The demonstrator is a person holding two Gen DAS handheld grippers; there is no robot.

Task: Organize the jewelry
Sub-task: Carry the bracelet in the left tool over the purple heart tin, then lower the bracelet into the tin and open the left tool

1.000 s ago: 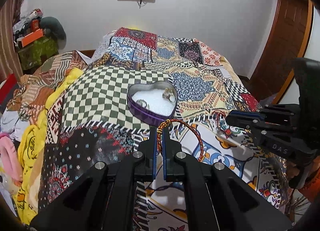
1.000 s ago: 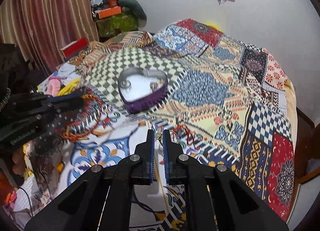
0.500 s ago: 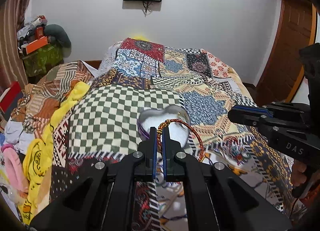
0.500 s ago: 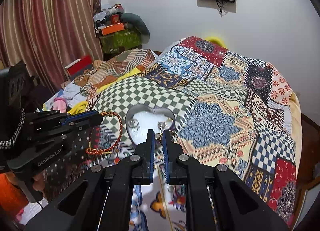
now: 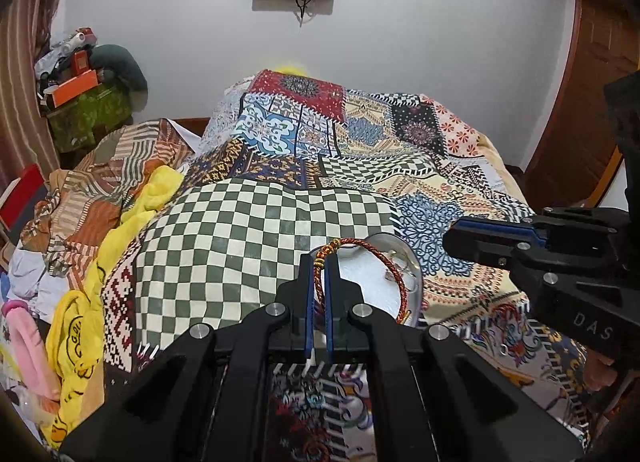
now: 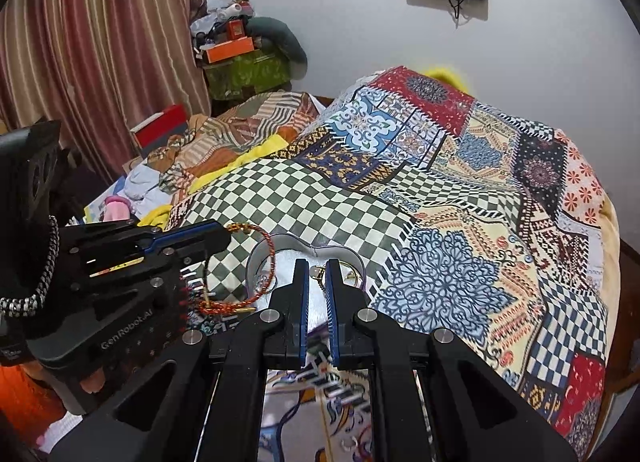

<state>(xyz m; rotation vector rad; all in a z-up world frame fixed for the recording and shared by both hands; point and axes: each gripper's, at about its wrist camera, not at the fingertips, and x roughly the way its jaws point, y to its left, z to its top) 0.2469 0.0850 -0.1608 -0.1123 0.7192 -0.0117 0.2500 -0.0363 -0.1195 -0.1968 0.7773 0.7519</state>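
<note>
A: Our left claw grips the bracelet over the tin on the bed; the right claw pinches an earring

B: We lower both inside before we let go

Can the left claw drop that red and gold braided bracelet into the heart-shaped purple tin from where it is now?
Probably yes. The left claw, shut on the red and gold braided bracelet, hangs at the heart-shaped purple tin, which is open-topped. The right claw crowds the same opening.
</note>
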